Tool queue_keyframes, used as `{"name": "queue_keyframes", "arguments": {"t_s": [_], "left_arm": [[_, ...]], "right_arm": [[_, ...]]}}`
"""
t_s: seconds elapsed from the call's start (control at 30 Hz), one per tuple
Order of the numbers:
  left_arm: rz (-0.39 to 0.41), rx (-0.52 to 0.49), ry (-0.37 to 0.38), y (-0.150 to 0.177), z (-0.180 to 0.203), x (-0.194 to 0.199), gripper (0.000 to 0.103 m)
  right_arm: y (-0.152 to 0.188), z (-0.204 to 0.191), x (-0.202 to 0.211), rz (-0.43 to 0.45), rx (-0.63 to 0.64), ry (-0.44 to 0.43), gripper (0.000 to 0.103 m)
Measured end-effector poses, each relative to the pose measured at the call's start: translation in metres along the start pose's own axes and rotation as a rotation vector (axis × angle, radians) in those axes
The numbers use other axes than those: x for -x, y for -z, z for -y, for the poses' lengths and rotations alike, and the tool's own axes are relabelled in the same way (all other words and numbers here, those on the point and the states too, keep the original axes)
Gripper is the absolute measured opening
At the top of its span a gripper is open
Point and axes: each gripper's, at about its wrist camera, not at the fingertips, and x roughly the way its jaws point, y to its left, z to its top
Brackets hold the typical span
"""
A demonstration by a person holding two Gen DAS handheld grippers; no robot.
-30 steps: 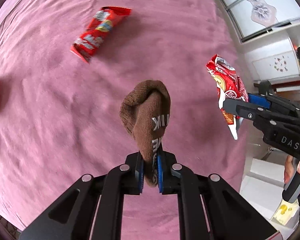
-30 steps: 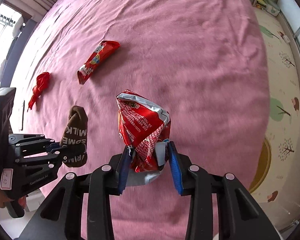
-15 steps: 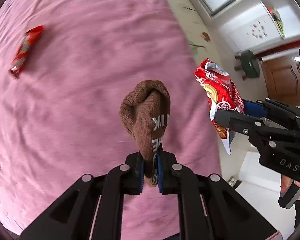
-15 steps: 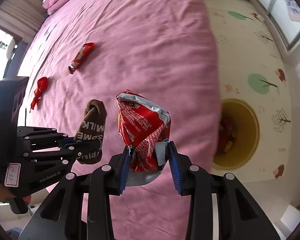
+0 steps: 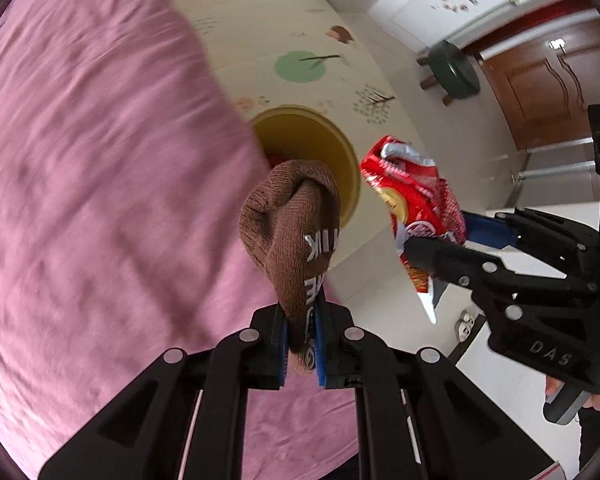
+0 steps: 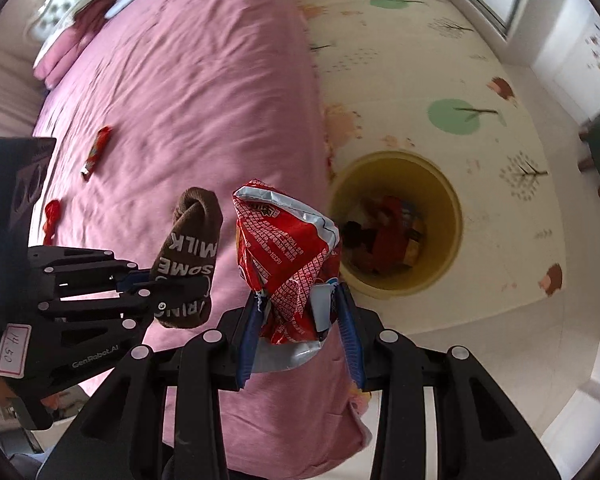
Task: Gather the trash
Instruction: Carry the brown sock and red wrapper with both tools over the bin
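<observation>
You had the crumpled red foil snack bag (image 6: pixel 290 258) clamped in your right hand-held gripper (image 6: pixel 298 320), low in the frame's centre, and the balled brown knit sock (image 5: pixel 296 220) pinched in your left hand-held gripper (image 5: pixel 302 344). The round yellow bin (image 6: pixel 448 216), right of centre on the floor, already held some trash. A red wrapper bar (image 6: pixel 97 152) and a red scrap (image 6: pixel 52 216) lay uncollected on the pink bed (image 6: pixel 204 92), at left.

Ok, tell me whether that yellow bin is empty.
Not empty. The right wrist view looks straight down into the yellow bin, and red wrappers and other trash lie on its bottom.
</observation>
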Motion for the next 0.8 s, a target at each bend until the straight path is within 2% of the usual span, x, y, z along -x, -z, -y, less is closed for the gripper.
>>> {"name": "queue_keyframes", "arguments": {"t_s": [0.3, 0.67, 0.73, 0.8], "left_arm": [[-0.043, -0.099, -0.001, -0.042, 0.047, -0.032, 0.01], [-0.066, -0.138, 0.016, -0.096, 0.074, -0.062, 0.011], [-0.071, -0.136, 0.032, -0.103, 0.076, -0.065, 0.013], [-0.074, -0.131, 0.028, -0.109, 0.078, -0.068, 0.031]], "right_arm": [[0.002, 0.058, 0.007, 0.037, -0.113, 0.01, 0.036], [-0.012, 0.11, 0.004, 0.057, -0.202, 0.024, 0.036], [-0.014, 0.116, 0.004, 0.064, -0.218, 0.022, 0.039], [-0.015, 0.121, 0.006, 0.081, -0.239, 0.026, 0.042]]}}
